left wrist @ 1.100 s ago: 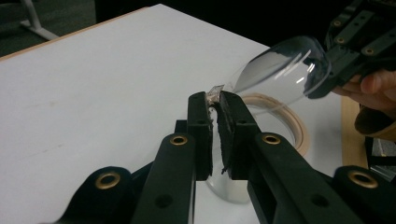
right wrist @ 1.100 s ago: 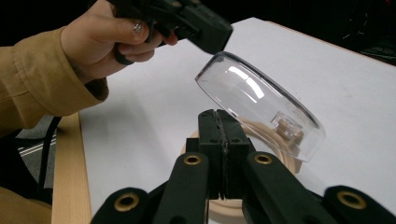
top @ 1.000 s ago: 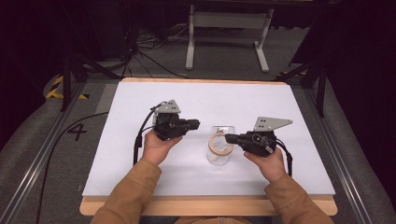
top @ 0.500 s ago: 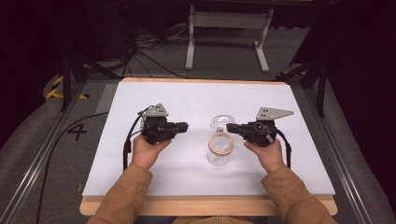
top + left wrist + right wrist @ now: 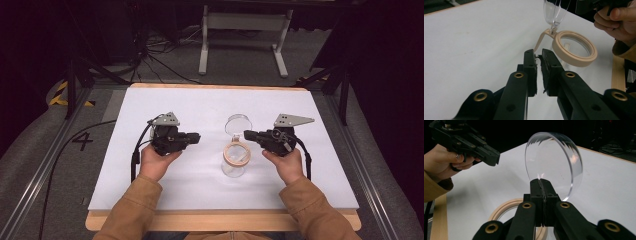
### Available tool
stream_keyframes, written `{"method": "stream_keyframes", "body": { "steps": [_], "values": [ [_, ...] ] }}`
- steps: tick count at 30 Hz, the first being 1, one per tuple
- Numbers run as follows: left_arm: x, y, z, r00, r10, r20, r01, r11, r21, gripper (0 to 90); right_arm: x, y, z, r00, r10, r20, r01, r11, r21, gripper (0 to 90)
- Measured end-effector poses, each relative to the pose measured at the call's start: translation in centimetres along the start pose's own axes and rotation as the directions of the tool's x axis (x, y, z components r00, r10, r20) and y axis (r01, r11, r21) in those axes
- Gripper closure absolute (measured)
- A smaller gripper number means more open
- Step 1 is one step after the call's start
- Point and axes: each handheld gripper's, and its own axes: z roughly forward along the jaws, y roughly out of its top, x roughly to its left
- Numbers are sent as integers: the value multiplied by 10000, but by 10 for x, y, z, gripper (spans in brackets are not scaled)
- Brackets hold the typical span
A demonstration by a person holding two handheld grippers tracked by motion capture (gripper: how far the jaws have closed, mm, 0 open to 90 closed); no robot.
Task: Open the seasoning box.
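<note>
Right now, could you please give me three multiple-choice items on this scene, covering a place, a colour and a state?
1. Where does the glass jar stand on the table?
A. far left corner
B. near the middle
C. right edge

2. What colour is the ring at the jar's mouth?
A. beige
B. blue
C. black

3. What are the fingers of the right gripper doing?
A. standing wide open
B. clamping a cable
C. pinching the edge of the clear lid

Answers: 1 B, the high view shows the jar near the middle of the white top. 2 A, the ring shows beige. 3 C, the right gripper view shows the fingers closed on the lid's edge.
</note>
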Motion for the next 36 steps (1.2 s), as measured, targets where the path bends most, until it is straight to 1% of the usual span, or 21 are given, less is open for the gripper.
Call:
{"method": "stream_keyframes", "body": {
  "steps": [1, 2, 7, 9, 13, 17, 18, 19, 20, 22, 23, 24, 26, 28, 29, 30, 31, 32, 34, 35, 36],
  "values": [
    [-1, 0, 0, 10000, -28, 53, 28, 10000, -64, 819, 0, 0, 0, 10000, 0, 0, 0, 10000, 0, 893],
    [-1, 1, 0, 9999, 79, 146, -79, 10000, 8, 800, 1, 1, -2, 10000, -85, -42, 85, 10000, 16, 893],
    [-4, 3, -1, 9994, 297, 197, -299, 9995, 112, 783, 3, 3, -9, 9996, -270, -81, 269, 9996, -28, 891],
    [-4, 6, -1, 9987, 497, 139, -499, 9987, 134, 777, 3, 4, -15, 9992, -392, 82, 392, 9992, -25, 890],
    [-3, 7, -1, 9986, 496, 186, -500, 9985, 240, 773, 2, 3, -24, 9988, -425, 249, 425, 9991, -1, 890],
    [-2, 8, -2, 9987, 478, 163, -482, 9986, 222, 761, -3, 3, -41, 9985, -343, 436, 347, 9993, -97, 890],
    [-1, 9, -4, 9979, 643, 104, -646, 9973, 355, 758, -5, 3, -44, 9983, -322, 478, 328, 9994, -113, 890],
    [-1, 9, -5, 9978, 657, 123, -662, 9970, 403, 754, -6, 3, -47, 9981, -327, 519, 334, 9994, -133, 890],
    [-1, 8, -5, 9985, 537, 65, -539, 9981, 311, 749, -8, 3, -50, 9980, -296, 559, 303, 9995, -120, 890],
    [1, 8, -7, 9982, 603, 35, -604, 9976, 337, 744, -9, 3, -53, 9977, -289, 611, 297, 9995, -118, 889],
    [1, 8, -8, 9987, 501, 1, -501, 9983, 286, 739, -12, 3, -59, 9965, -274, 792, 283, 9995, -103, 887],
    [3, 8, -10, 9983, 583, -33, -582, 9979, 267, 739, -12, 3, -59, 9965, -274, 792, 283, 9995, -103, 887],
    [7, 8, -15, 9986, 406, -325, -392, 9983, 432, 733, -17, 2, -67, 9941, -221, 1059, 231, 9997, -89, 876],
    [12, 6, -17, 9990, 165, -409, -150, 9992, 381, 726, -20, 2, -72, 9915, -235, 1279, 238, 9997, -11, 868],
    [12, 6, -17, 9990, 165, -409, -150, 9992, 381, 721, -20, 2, -72, 9915, -235, 1279, 238, 9997, -11, 868],
    [15, 6, -19, 9987, 155, -477, -135, 9990, 414, 719, -24, 0, -77, 9860, -263, 1646, 246, 9996, 127, 865],
    [18, 4, -21, 9983, -44, -587, 69, 9991, 411, 716, -27, -1, -79, 9834, -294, 1789, 264, 9995, 193, 863],
    [19, 3, -22, 9972, -96, -739, 129, 9989, 440, 712, -29, -1, -81, 9818, -251, 1884, 216, 9996, 205, 860],
    [23, 1, -24, 9949, -144, -1000, 196, 9985, 515, 703, -34, -4, -86, 9757, -183, 2184, 136, 9996, 231, 851],
    [23, 1, -24, 9949, -144, -1000, 196, 9985, 515, 698, -38, -6, -88, 9700, -128, 2427, 64, 9996, 271, 845],
    [25, 1, -25, 9928, -133, -1188, 195, 9985, 515, 698, -38, -6, -88, 9700, -128, 2427, 64, 9996, 271, 845]
  ]
}}
